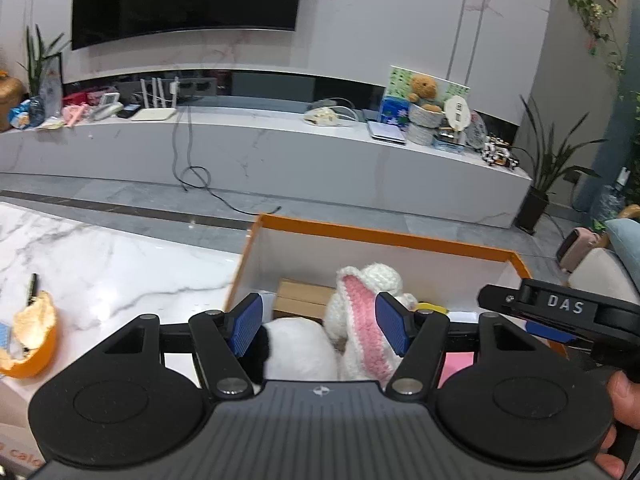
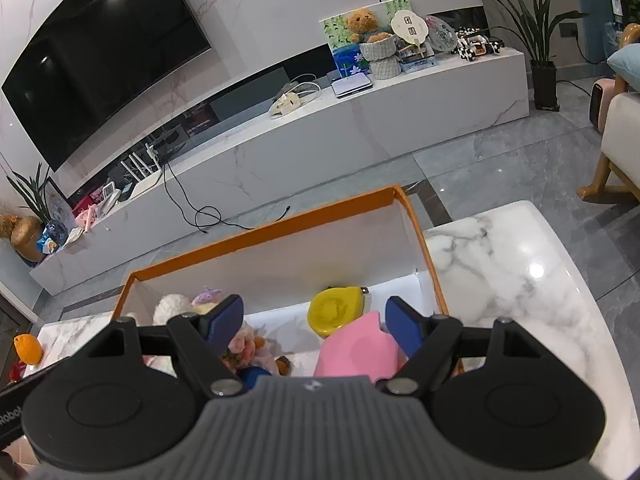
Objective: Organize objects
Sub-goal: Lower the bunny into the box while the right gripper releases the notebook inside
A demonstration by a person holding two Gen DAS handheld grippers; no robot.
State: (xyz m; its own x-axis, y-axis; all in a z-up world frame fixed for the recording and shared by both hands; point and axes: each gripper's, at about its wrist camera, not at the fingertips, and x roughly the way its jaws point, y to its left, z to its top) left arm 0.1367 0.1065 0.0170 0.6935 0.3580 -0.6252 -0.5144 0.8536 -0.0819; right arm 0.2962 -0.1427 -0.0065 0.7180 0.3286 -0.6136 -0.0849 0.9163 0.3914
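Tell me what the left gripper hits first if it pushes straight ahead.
Probably the white crocheted bunny inside the orange-rimmed box: its pink-lined ear sits between the open left gripper fingers. Depth is uncertain, so contact distance is unclear.

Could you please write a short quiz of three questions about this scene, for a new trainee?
1. True or false: the left gripper is clamped on the white crochet bunny.
2. Multiple choice: what colour is the rim of the storage box? A) blue B) orange C) green
3. Short answer: what lies on the marble table to the left of the box in the left wrist view?

Key:
1. False; the jaws stand open above the toys.
2. B
3. An orange peel, with a pen behind it.
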